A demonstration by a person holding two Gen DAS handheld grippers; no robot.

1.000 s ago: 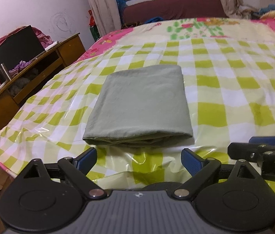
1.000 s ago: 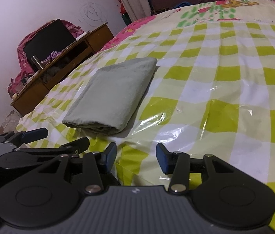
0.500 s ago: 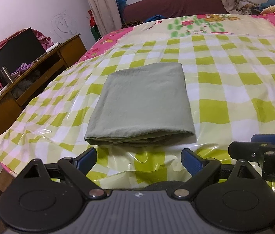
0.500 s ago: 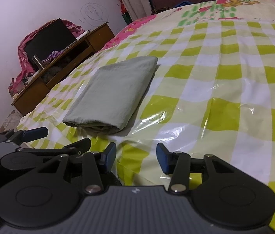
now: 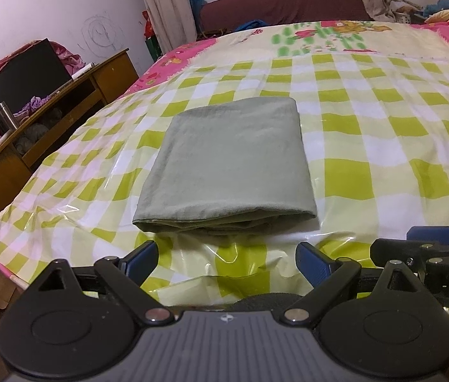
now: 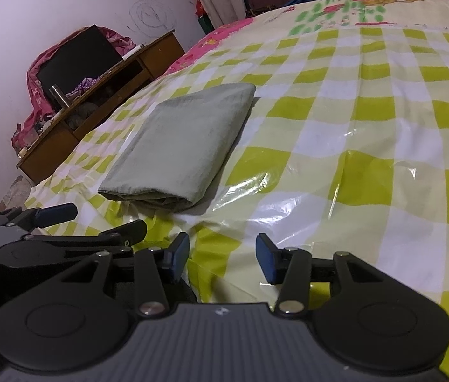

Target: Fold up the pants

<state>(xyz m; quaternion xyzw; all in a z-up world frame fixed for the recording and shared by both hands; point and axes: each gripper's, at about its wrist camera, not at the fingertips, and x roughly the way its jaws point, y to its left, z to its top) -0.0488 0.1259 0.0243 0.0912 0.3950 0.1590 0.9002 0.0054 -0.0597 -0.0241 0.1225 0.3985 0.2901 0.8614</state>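
Note:
The grey-green pants lie folded into a flat rectangle on the green-checked plastic sheet that covers the bed. They also show in the right wrist view, to the left of centre. My left gripper is open and empty, just short of the fold's near edge. My right gripper is open and empty, to the right of the pants, above the sheet. Each gripper shows at the edge of the other's view.
A wooden desk with a dark monitor, a metal cup and clutter stands left of the bed. Pink bedding shows beyond the sheet. A dark red sofa and curtains stand at the far wall.
Both grippers have drawn back and risen slightly from the folded pants. The pants have not moved, and both grippers stay open.

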